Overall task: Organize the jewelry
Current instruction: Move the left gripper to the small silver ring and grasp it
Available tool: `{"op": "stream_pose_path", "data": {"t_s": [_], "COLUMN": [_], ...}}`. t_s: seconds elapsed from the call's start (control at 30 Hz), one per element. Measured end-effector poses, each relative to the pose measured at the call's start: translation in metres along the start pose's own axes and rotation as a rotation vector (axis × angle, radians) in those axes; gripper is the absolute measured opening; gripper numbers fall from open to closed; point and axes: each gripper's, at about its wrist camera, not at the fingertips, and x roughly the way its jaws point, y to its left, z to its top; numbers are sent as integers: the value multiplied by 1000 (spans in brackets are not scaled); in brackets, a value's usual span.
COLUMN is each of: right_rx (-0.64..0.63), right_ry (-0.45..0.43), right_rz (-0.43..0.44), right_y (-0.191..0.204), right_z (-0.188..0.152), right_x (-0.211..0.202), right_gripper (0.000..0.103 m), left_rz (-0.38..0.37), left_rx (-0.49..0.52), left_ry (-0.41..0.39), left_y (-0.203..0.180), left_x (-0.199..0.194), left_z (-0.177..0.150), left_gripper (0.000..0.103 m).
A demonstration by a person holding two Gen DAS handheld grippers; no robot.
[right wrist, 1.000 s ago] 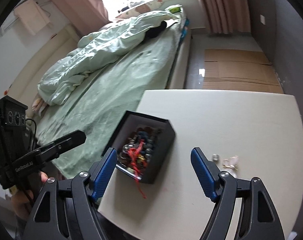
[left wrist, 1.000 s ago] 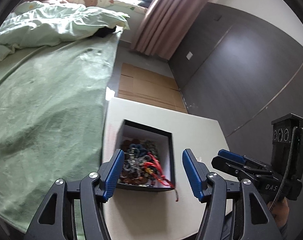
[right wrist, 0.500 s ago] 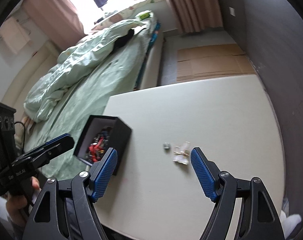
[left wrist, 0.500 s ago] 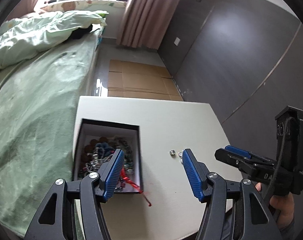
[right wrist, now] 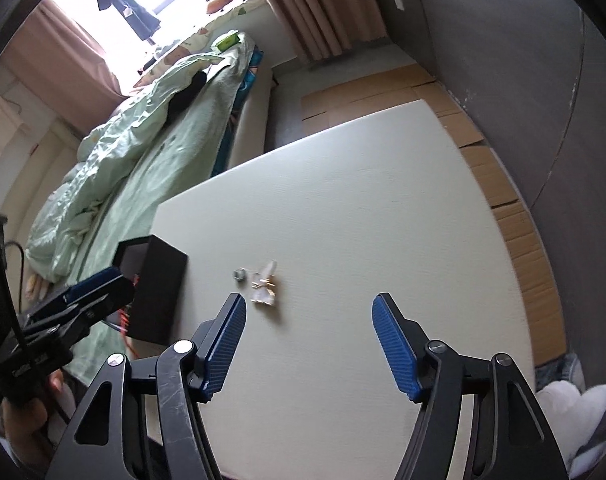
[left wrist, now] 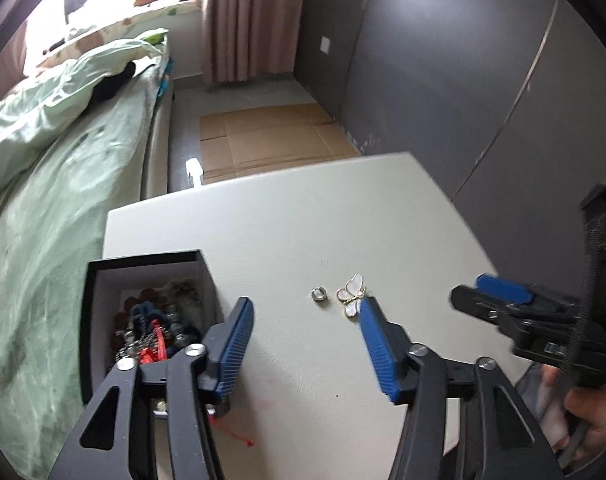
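Note:
A black jewelry box (left wrist: 99,304) holding tangled beads and a red cord stands at the left of the white table (left wrist: 303,224); it also shows in the right wrist view (right wrist: 163,292). A small silver ring (left wrist: 319,293) and a white butterfly brooch (left wrist: 353,292) lie on the table to its right, seen too in the right wrist view as the ring (right wrist: 239,275) and the brooch (right wrist: 266,286). My left gripper (left wrist: 305,312) is open and empty, just short of the ring and brooch. My right gripper (right wrist: 309,308) is open and empty, right of the brooch.
A bed with green bedding (left wrist: 55,148) runs along the table's left side. Flattened cardboard (left wrist: 271,136) lies on the floor beyond the table. A dark wall (left wrist: 463,60) stands at the right. The red cord's end (left wrist: 239,438) trails on the table.
Both grippers have swung right, away from the box and toward the ring and brooch. Both stay open and empty.

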Motion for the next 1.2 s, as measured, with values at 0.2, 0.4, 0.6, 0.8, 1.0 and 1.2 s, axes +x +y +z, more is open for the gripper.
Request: {"op": "stream_pose_path", "data": {"t_s": [0.2,0.4,0.6,0.8,1.0,1.2], "right_rx": [-65,-91,-81,-71,-68,-125], "right_ry": [-58,-103,-108,-93,-76,-41], "right_rz": [-11,12,14,32,48,52], "right_y": [-9,-13,-17,-20,-20,-6], "right_z": [-13,-15,-15,-15,-11,-9], "right_x": [-3,-6,-3,2,13,29], "right_gripper": [67,67,67,64,62,54], "left_rz": [29,53,58,53,47,16], "left_rx": [119,159,166,146,171,147], "left_ry": [53,109,146,160,136,116], "left_y": [-16,-22,-25,-20,-21,-15], "left_x": [30,51,73,88,88,77], "left_z": [-5,-2,3,6,5,8], "left_gripper": [43,37,28,15,13,13]}}
